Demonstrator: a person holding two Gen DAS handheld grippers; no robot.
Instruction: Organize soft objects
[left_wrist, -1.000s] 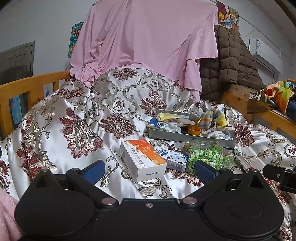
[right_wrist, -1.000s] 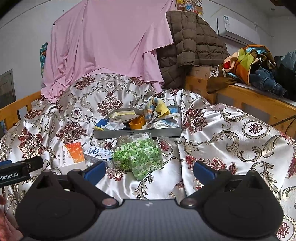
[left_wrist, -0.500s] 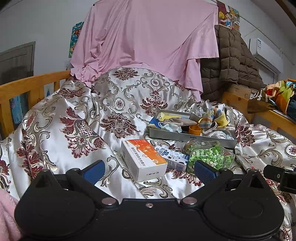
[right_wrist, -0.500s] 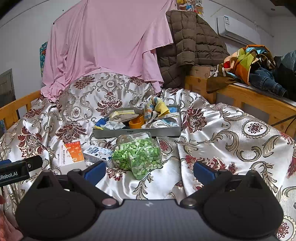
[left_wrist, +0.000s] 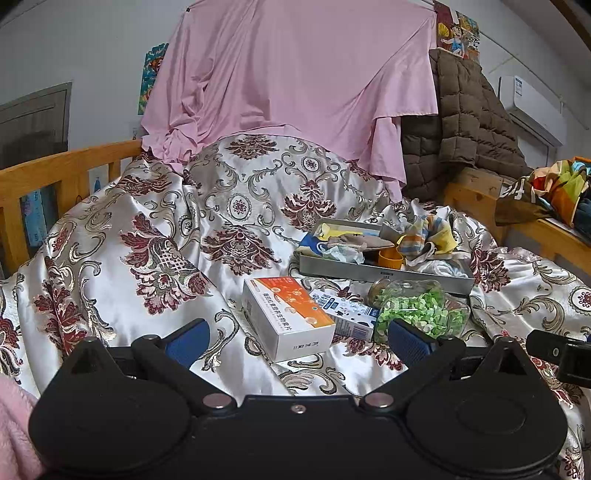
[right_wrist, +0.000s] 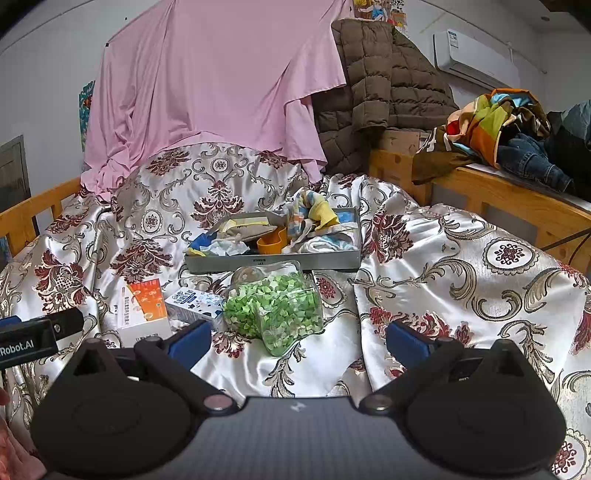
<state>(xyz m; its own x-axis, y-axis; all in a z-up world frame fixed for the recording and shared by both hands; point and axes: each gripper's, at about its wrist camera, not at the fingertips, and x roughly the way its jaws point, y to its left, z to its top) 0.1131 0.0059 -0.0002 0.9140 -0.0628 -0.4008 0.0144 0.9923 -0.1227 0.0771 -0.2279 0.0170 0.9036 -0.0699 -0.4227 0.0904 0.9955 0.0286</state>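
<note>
A grey metal tray (left_wrist: 373, 271) (right_wrist: 273, 264) sits on the floral satin cover and holds several soft cloths, among them a striped yellow-and-blue cloth (left_wrist: 424, 236) (right_wrist: 312, 212), a tan pouch (left_wrist: 358, 242), and an orange cup (left_wrist: 390, 257) (right_wrist: 271, 243). In front of it lie a clear jar of green pieces (left_wrist: 421, 312) (right_wrist: 275, 308), a small blue-and-white carton (left_wrist: 343, 312) (right_wrist: 194, 301) and a white-and-orange box (left_wrist: 288, 317) (right_wrist: 142, 306). My left gripper (left_wrist: 297, 339) is open and empty, just short of the box. My right gripper (right_wrist: 297, 338) is open and empty, just short of the jar.
A pink sheet (left_wrist: 295, 81) drapes the back. A brown quilted jacket (right_wrist: 384, 85) hangs at right, with piled clothes (right_wrist: 509, 129) on a wooden shelf. A wooden bed rail (left_wrist: 48, 173) runs along the left. The right gripper's tip shows at the left wrist view's right edge (left_wrist: 561, 354).
Both grippers have held almost still; the views shifted only very slightly. Nothing on the cover moved.
</note>
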